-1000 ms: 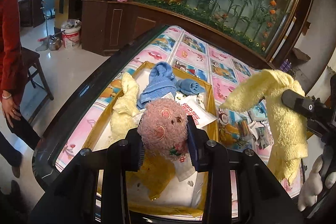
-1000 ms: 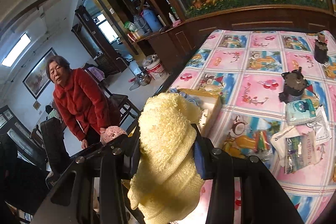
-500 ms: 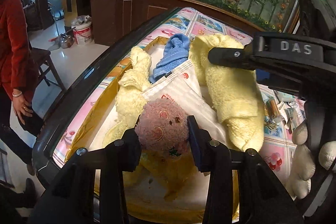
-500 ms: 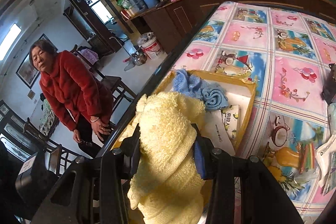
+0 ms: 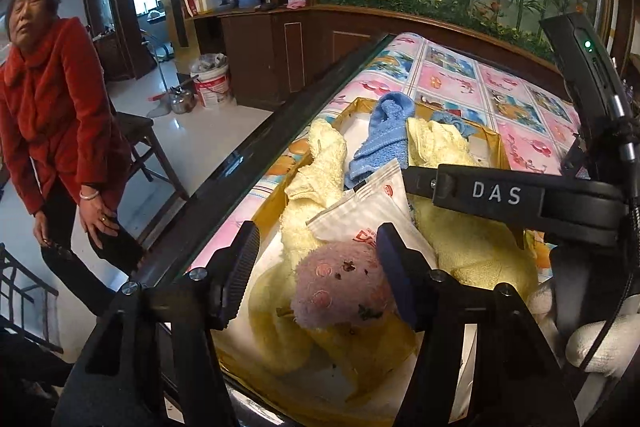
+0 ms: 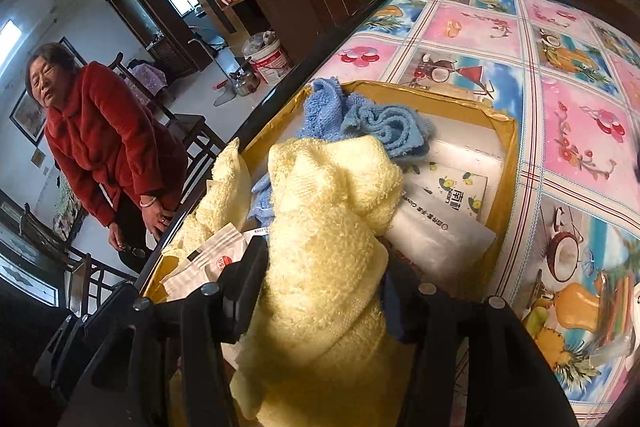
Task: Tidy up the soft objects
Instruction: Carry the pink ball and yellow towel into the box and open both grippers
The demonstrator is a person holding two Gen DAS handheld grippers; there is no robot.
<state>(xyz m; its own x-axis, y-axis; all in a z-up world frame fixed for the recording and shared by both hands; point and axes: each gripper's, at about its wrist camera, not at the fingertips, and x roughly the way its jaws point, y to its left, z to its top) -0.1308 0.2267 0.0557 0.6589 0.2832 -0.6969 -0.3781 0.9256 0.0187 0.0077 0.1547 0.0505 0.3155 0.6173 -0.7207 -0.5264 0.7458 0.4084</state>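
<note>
Left wrist view: a pink plush ball [image 5: 340, 283] is seen beside the right finger of the wide-open left hand-held gripper [image 5: 314, 259], over a cardboard box [image 5: 498, 143] filled with yellow and blue towels [image 5: 384, 135] and white packets [image 5: 372, 203]. A yellow towel [image 6: 324, 227] is clamped in the right hand-held gripper [image 6: 324, 279] above the same box, which is set along the dark edge of the tabletop [image 6: 560, 131].

- Left tool [image 5: 316, 259] — fingers spread wide apart, angled downward; the right finger's blue pad [image 5: 390, 269] touches the pink plush ball [image 5: 340, 291], the left ribbed pad [image 5: 242, 267] stands clear of it.
- Right tool [image 6: 324, 283] — fingers set on either side of the yellow towel [image 6: 332, 227], pressing its flanks; pointed down and forward.
- Right tool in the left wrist view [image 5: 516, 203] — black body lettered "DAS", reaching in horizontally from the right.
- Right hand [image 5: 592, 339] — white-gloved, wrapped round the right tool's handle at lower right.
</note>
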